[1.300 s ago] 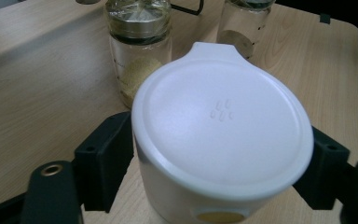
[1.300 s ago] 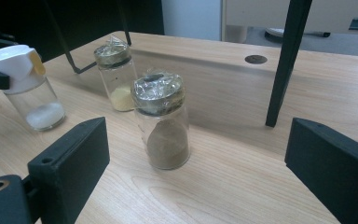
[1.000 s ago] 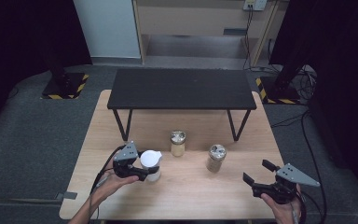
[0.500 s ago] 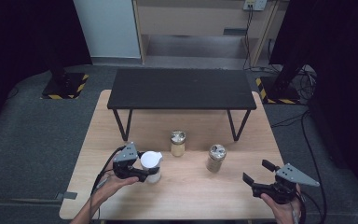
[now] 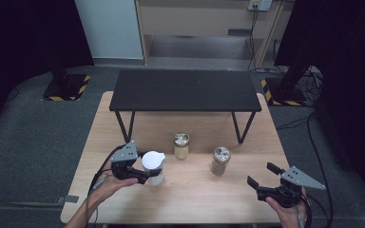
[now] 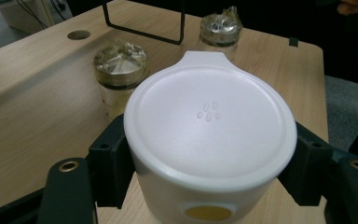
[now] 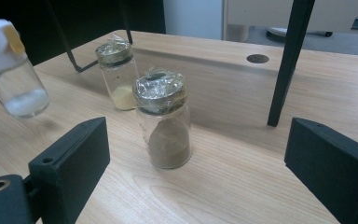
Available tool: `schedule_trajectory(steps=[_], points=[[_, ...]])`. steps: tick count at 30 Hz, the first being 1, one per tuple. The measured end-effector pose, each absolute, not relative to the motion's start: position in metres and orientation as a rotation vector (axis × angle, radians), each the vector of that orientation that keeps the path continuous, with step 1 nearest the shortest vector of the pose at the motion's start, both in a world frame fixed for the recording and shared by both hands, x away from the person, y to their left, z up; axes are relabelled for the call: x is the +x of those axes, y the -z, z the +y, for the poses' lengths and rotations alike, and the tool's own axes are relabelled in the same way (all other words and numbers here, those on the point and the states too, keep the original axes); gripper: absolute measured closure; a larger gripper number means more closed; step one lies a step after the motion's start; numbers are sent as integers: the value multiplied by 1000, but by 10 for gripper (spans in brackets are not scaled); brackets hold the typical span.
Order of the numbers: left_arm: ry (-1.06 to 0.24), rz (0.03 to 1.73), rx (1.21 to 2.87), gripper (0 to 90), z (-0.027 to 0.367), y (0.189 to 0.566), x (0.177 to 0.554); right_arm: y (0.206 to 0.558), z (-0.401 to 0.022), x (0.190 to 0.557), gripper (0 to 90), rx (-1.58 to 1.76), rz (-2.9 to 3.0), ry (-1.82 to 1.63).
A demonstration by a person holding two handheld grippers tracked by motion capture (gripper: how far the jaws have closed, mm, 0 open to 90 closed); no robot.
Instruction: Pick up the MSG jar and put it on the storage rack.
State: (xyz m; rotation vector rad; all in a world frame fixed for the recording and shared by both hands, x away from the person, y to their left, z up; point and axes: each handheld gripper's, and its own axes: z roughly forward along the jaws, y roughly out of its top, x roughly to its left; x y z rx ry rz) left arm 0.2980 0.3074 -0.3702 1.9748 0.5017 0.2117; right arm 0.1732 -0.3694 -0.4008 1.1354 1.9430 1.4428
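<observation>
Already the left hand-held gripper clamps the white-lidded jar, lower left. The right hand-held gripper gapes empty, lower right. Two foil-topped jars stand untouched on the tabletop.

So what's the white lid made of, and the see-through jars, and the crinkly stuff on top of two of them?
The white lid looks like smooth matte plastic: moulded rim, tab and tiny raised marks. The left claw grips it. The brown-powder jar and yellow-powder jar look like clear glass, perhaps plastic; you see the powder through shiny walls. Their tops seem covered with wrinkled cling film, shiny and creased.
</observation>
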Motion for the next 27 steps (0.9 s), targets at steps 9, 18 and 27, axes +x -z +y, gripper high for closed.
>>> schedule_trajectory(steps=[9,18,27], points=[[-201,495,1961,297,314,351,300,401,-369,173,73,1133,1944,-1442],[-191,488,1935,297,319,332,301,401,-369,173,73,1133,1945,-1439],[-201,454,1939,297,319,305,305,401,-369,174,74,1132,1946,-1439]])
